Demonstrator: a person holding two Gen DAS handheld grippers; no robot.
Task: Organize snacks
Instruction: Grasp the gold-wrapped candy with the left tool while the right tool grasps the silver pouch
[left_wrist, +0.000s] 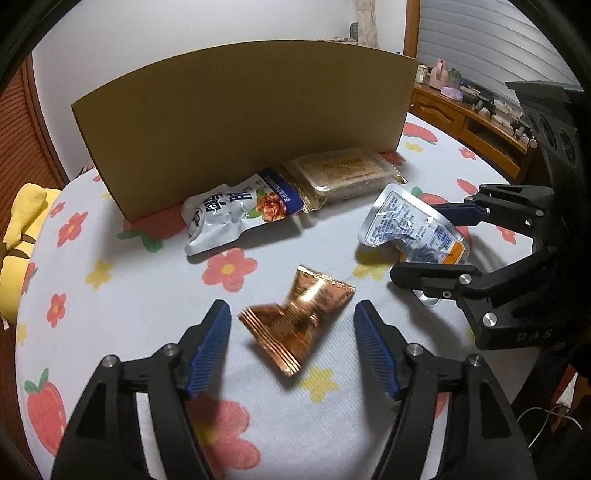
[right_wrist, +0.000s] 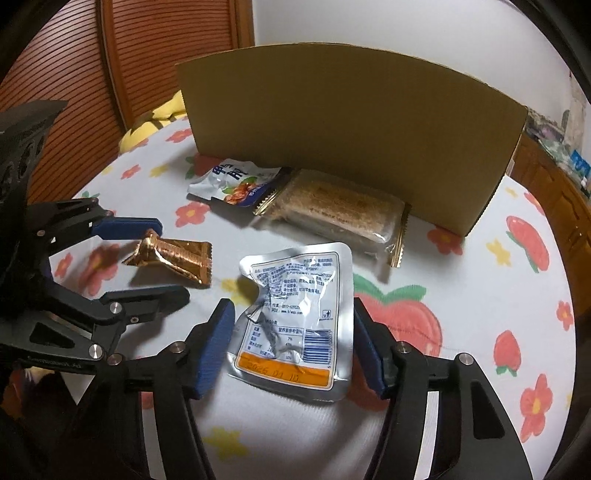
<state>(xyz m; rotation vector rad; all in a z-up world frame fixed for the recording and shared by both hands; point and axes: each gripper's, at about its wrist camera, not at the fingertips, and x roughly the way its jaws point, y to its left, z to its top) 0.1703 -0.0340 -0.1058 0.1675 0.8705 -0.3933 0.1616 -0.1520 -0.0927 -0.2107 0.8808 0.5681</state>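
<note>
Copper foil packet (left_wrist: 295, 323) lies on the flowered tablecloth (left_wrist: 122, 295), between the spread fingers of the left gripper (left_wrist: 291, 325); jaws wide, nothing held. To its right, a silver pouch (right_wrist: 295, 317) lies printed side up between the fingers of the right gripper (right_wrist: 293, 328), also wide open, no grip. Farther back, a white-and-blue pouch (left_wrist: 236, 214) overlaps a clear-wrapped cake bar (left_wrist: 340, 173). Both lie at the foot of an upright cardboard sheet (left_wrist: 243, 125). Yellow cloth (left_wrist: 22, 251) at far left edge.
</note>
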